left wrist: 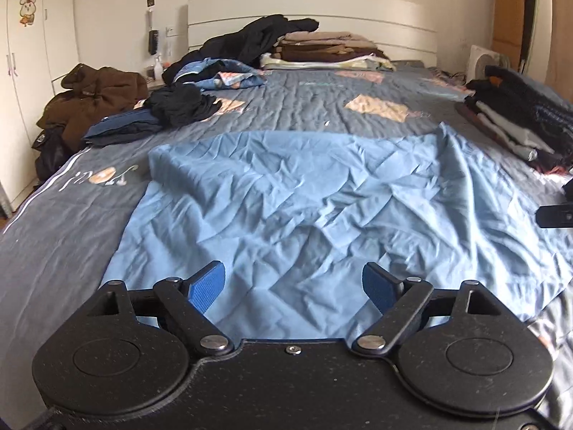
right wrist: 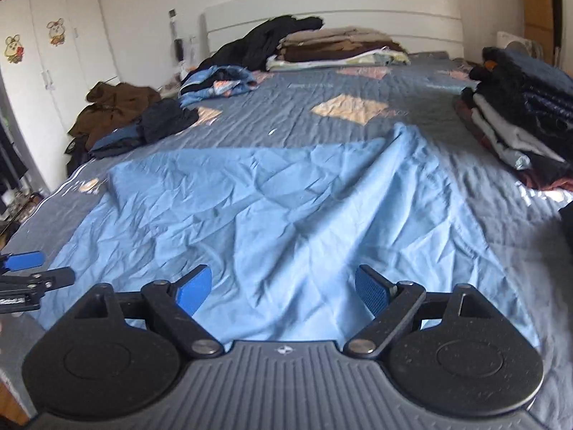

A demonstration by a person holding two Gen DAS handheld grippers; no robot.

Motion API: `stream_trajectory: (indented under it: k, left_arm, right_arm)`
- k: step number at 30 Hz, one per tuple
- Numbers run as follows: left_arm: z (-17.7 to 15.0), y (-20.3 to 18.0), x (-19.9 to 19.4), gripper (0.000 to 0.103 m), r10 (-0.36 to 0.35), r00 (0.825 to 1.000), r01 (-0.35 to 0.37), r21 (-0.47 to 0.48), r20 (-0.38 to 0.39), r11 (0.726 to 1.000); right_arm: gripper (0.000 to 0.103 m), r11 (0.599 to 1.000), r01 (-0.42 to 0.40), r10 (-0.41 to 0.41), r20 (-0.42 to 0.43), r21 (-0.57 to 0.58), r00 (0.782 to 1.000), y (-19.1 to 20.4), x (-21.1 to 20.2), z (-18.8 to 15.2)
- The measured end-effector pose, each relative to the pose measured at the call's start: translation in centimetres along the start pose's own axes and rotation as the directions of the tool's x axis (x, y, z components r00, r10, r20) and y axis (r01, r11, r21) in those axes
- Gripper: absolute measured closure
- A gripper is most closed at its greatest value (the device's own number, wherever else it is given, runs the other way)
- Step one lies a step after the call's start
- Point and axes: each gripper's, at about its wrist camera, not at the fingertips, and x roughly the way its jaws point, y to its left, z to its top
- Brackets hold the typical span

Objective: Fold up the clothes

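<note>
Both of my hand-held grippers, left hand-held gripper (left wrist: 293, 288) and right hand-held gripper (right wrist: 283, 288), gape wide and empty over the near edge of the blue cloth (left wrist: 304, 193), which spreads crosswise ahead on the bed (left wrist: 53, 251); neither sits nearer.

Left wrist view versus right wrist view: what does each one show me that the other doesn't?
Only the left wrist view shows a hairbrush hanging on the wall and the tip of the right gripper at its right edge. Only the right wrist view shows a second mouse sticker on the wardrobe and the left gripper at its left edge. Both show the wrinkled light blue cloth spread on the bed, the folded stack to the right, loose dark clothes to the left, and each camera's own gripper open above the cloth's near edge.
</note>
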Motion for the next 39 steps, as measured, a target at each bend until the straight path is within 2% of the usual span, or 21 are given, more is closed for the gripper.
stream_trajectory:
  k: [8,16,23,26,29,34,39]
  left_arm:
    - [-1.9,0.7,0.0,0.02,0.043,0.999,-0.042,0.004,-0.034,0.999]
    - [-3.8,1.6,-0.8,0.02,0.087,0.993,-0.087,-0.002,-0.079,0.996]
    - [-4.8,3.5,-2.7,0.019,0.152,0.987,-0.14,0.173,-0.055,0.975]
    - [-5.7,6.3,-2.7,0.019,0.142,0.986,-0.123,0.201,-0.084,0.972]
    - [-6.9,8.6,-2.4,0.019,0.189,0.977,-0.154,0.292,-0.097,0.944]
    - [-8.4,12.0,-2.9,0.02,0.221,0.97,-0.165,0.401,-0.099,0.901]
    - [-9.6,11.8,-3.0,0.025,0.242,0.97,-0.184,0.577,-0.024,0.795]
  right_arm:
    - [0.016,1.0,-0.018,0.017,-0.063,-0.019,0.998,0.3,1.6,-2.1]
    - [0.016,0.998,-0.054,0.053,-0.09,-0.015,0.995,1.2,2.2,-2.0]
    - [0.016,0.994,-0.101,0.098,-0.086,-0.034,0.991,2.5,1.9,-2.2]
    - [0.016,0.993,-0.113,0.108,-0.093,-0.044,0.99,2.8,1.8,-2.6]
    - [0.016,0.992,-0.109,0.102,-0.104,-0.06,0.989,3.3,2.0,-2.8]
    - [0.016,0.988,-0.13,0.12,-0.117,-0.081,0.986,4.4,2.2,-2.8]
    - [0.016,0.983,-0.153,0.14,-0.127,-0.097,0.982,5.4,2.5,-2.8]
